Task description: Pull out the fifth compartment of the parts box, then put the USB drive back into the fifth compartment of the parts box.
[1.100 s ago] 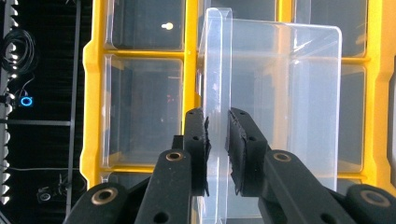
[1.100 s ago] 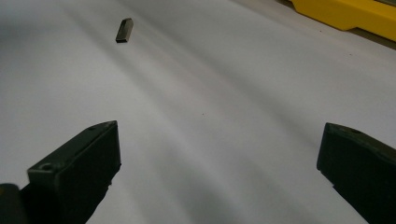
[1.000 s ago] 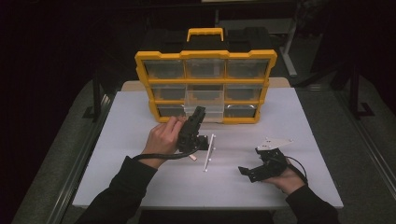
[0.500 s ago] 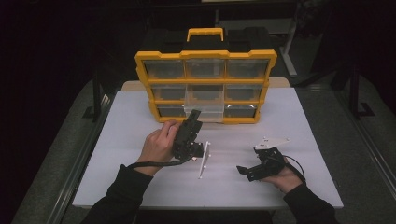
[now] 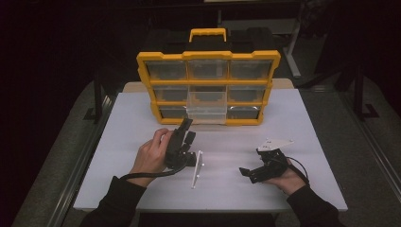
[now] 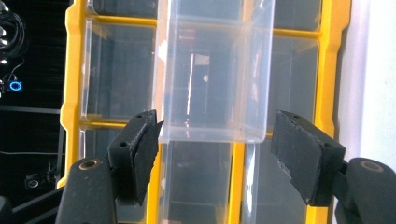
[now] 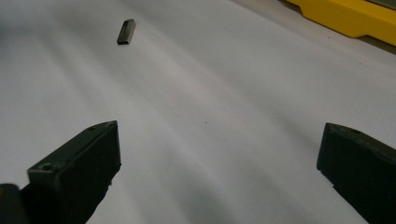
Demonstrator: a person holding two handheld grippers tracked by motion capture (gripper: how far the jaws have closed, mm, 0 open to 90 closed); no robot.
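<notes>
Left gripper (image 5: 182, 142): mid-tabletop, left of centre, jaws just been opening, now apart with nothing between them, aimed at clear drawer (image 5: 207, 113) pulled out from yellow organizer (image 5: 208, 56) at far edge. Right gripper (image 5: 265, 166): near edge, right side, jaws wide apart over bare tabletop (image 5: 307, 123); small dark piece (image 7: 126, 31) ahead.

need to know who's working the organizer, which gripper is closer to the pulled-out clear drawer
Left. The left gripper sits just in front of the clear drawer, jaws open and apart from it. The right gripper rests farther off, low on the table, to the drawer's right.
</notes>
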